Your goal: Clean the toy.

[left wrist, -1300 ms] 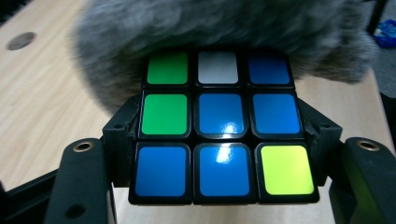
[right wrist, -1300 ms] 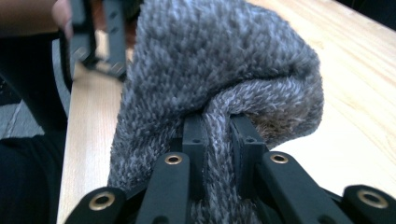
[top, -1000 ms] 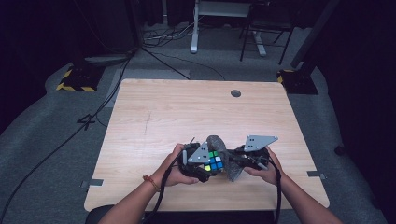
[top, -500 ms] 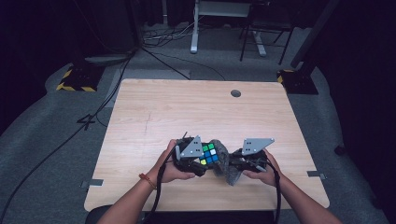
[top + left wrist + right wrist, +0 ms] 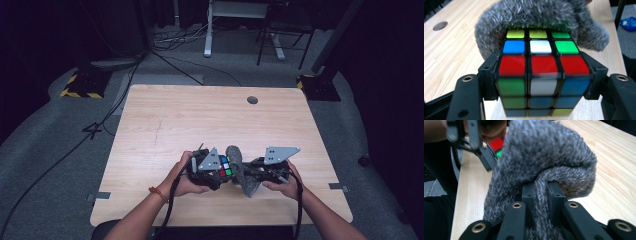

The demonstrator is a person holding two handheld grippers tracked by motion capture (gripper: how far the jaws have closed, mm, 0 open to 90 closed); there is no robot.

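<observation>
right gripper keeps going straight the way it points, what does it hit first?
Probably the cube. The right gripper is shut on the grey cloth, which bulges ahead of its jaws. Just beyond, the left gripper holds the cube against that cloth. Depth behind the cloth is hidden.

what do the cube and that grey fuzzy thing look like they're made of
Cube: hard plastic by the look, black frame with glossy coloured squares that catch the light. Grey cloth: soft fleecy fabric, probably synthetic, with a fuzzy pile that bunches where the right gripper pinches it.
</observation>
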